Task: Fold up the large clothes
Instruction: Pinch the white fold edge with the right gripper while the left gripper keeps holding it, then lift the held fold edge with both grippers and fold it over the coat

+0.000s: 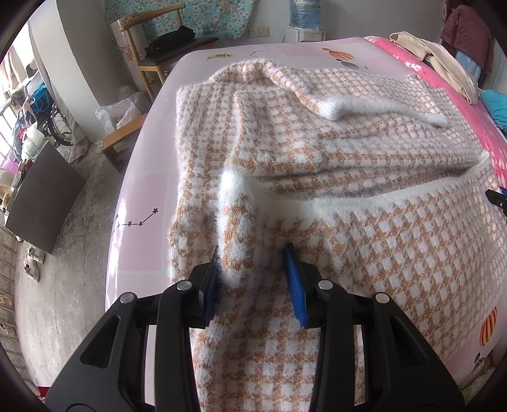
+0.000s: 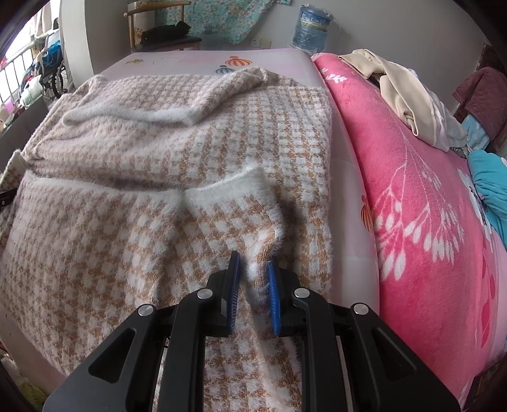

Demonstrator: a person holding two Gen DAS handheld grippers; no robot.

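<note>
Left gripper point(image 1: 253, 253) clamps the houndstooth sweater point(image 1: 317, 152) at six o'clock; right gripper point(image 2: 253, 264) pinches its fuzzy hem point(image 2: 228, 187) likewise.

- Right gripper point(image 2: 253, 272): blue pads pinched on a raised ridge of sweater point(image 2: 158, 196); jaws narrow, fabric between them.
- Sweater: orange-and-white houndstooth knit, fuzzy, spread over a pale pink sheet point(image 2: 351, 222). White fuzzy hem point(image 2: 228, 187) lies just beyond the pads.
- One sleeve point(image 2: 164, 104) lies folded across the far part of the sweater.
- Pink blanket point(image 2: 421, 228) to the right; beige garment point(image 2: 408, 104) on it.
- Water bottle point(image 2: 312, 30) and chair point(image 2: 164, 31) by the far wall.
</note>
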